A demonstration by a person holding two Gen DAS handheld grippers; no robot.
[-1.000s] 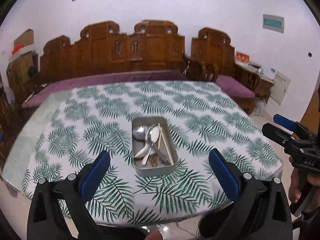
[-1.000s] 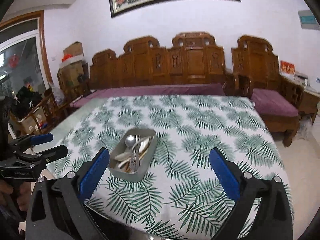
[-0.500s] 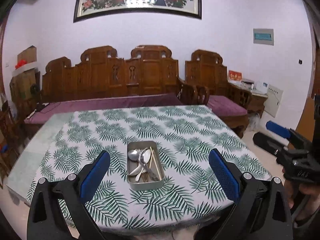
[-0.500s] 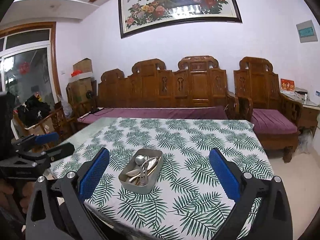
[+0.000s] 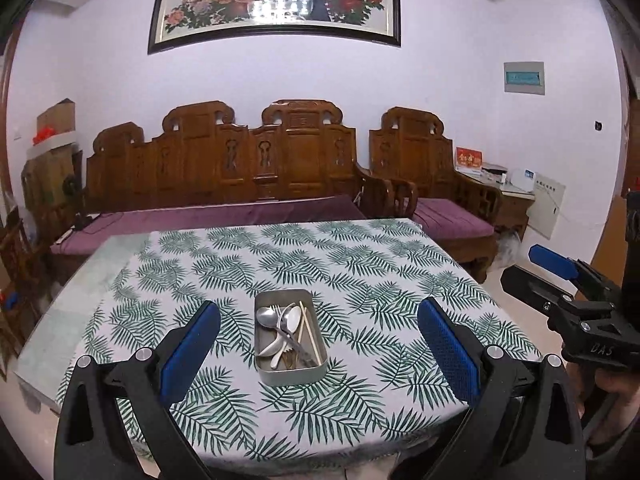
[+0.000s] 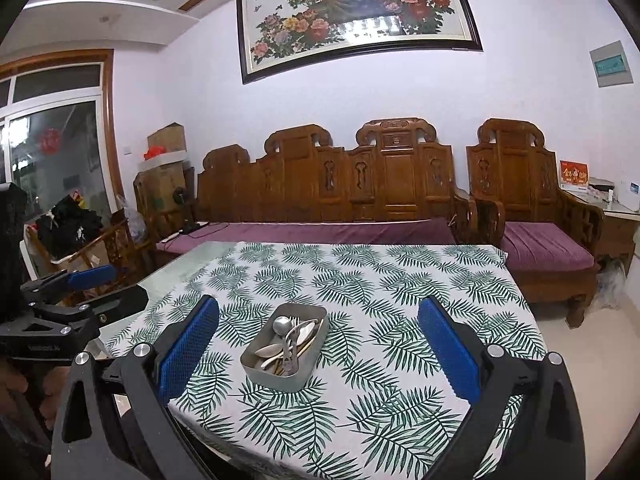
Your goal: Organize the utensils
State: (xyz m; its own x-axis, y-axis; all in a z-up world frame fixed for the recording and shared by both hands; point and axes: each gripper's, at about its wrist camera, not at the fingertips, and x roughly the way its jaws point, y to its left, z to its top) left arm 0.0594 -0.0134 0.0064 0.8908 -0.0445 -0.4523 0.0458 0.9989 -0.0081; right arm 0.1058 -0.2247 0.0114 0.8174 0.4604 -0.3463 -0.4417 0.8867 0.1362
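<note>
**Both grippers held back from the table, tin of utensils untouched**

A rectangular grey metal tin (image 5: 291, 340) sits on the table (image 5: 360, 272), which is covered with a white cloth printed with green fern leaves. The tin lies toward the near edge, its long side running away from the cameras. Inside it the utensils lie mixed together: silver metal spoons (image 5: 267, 317), a silver metal fork (image 6: 291, 340) and a pair of pale wooden chopsticks (image 5: 309, 335) along the right wall of the tin. They overlap, so an exact count cannot be made.

The left gripper (image 5: 319, 350) hangs in front of the near edge of the table, its blue-padded fingers (image 5: 191, 350) spread wide apart with nothing between them. The tin appears between the fingers in the left wrist view but lies well beyond them.

The right gripper (image 6: 319, 351) is likewise spread wide and holds nothing; it is off the near right side of the table, and the tin shows slightly left of its centre line. Each gripper appears at the edge of the other's view, the right gripper at the right and the left gripper at the left.

Behind the table stand a carved brown wooden bench with purple cushions (image 5: 256, 168) and a framed painting of a peacock and flowers (image 6: 352, 12) on the white wall.
</note>
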